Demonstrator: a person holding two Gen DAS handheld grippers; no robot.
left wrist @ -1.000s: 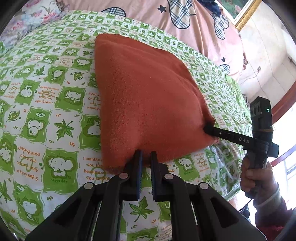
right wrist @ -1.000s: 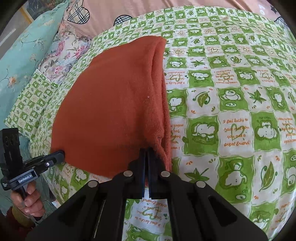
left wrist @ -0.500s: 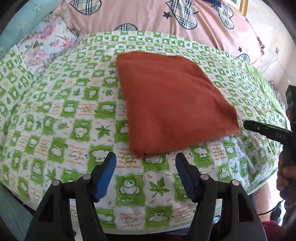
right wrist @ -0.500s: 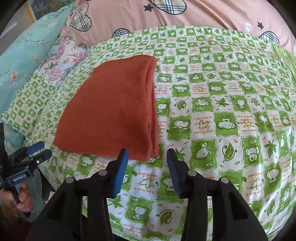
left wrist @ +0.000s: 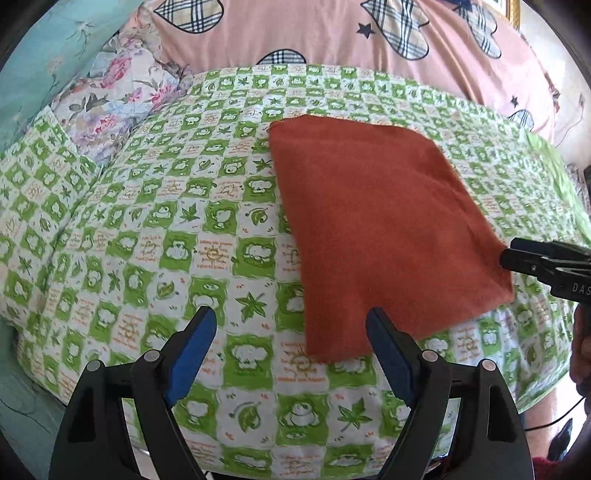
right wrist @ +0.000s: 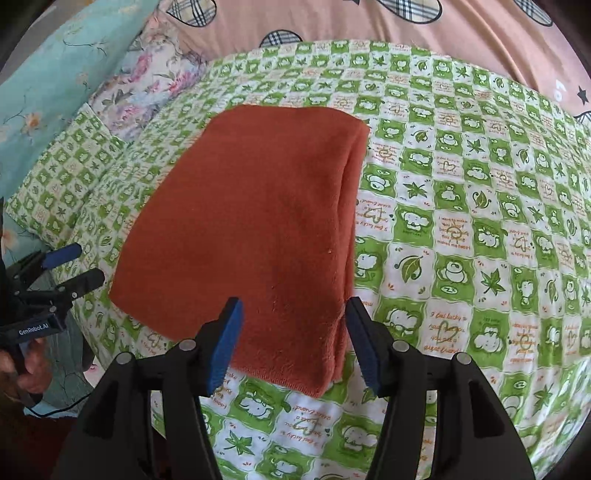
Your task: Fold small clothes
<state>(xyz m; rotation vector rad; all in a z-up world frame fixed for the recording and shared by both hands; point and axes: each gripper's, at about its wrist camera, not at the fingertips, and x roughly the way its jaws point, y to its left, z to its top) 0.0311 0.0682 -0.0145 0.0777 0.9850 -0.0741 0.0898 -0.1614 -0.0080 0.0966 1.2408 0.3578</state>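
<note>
A folded rust-orange cloth (left wrist: 376,229) lies flat on the green-and-white patterned bedspread (left wrist: 184,229); it also shows in the right wrist view (right wrist: 255,229). My left gripper (left wrist: 291,332) is open and empty, just off the cloth's near left corner. My right gripper (right wrist: 293,325) is open and empty, its jaws standing either side of the cloth's near right corner, above it. The right gripper's tip shows in the left wrist view (left wrist: 517,256) at the cloth's right corner. The left gripper shows in the right wrist view (right wrist: 70,269), left of the cloth.
A pink quilt with plaid hearts (left wrist: 332,33) lies behind the bedspread. A floral pillow (left wrist: 110,99) and a teal pillow (right wrist: 55,81) sit at the back left. The bed's front edge drops off close below both grippers.
Both grippers were shut on the cloth's near corners a second ago. They let go, opened wide and drew back. The cloth now lies flat on the bed.
</note>
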